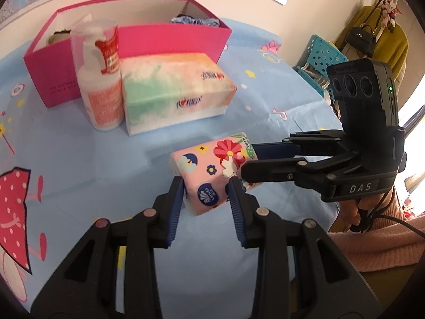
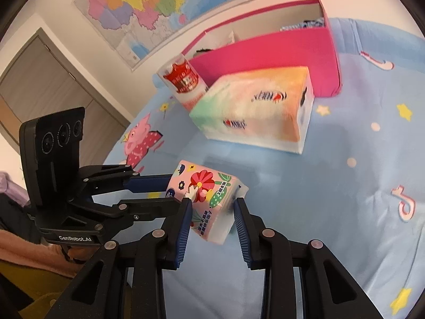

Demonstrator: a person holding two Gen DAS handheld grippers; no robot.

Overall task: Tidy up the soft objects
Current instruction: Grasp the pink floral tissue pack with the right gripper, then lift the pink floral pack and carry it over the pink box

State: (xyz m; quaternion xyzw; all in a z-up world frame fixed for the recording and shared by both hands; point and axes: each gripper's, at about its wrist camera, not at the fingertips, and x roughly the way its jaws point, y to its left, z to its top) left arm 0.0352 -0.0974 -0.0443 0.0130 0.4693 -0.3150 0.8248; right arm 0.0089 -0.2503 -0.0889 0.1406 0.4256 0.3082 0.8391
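We pinch the tissue pack (image 1: pixel 209 175) in both grippers (image 1: pixel 205 186) (image 2: pixel 213 206), narrowly parted, seemingly bound for the box (image 1: pixel 170 37).

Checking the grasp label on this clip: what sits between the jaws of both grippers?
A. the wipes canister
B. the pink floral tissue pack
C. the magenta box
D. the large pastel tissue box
B: the pink floral tissue pack sits between both pairs of jaws, one gripper at each end.

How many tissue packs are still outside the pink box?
3: small floral pack between both grippers, large tissue pack before the pink box, cylindrical roll pack beside it. Others may be hidden inside.
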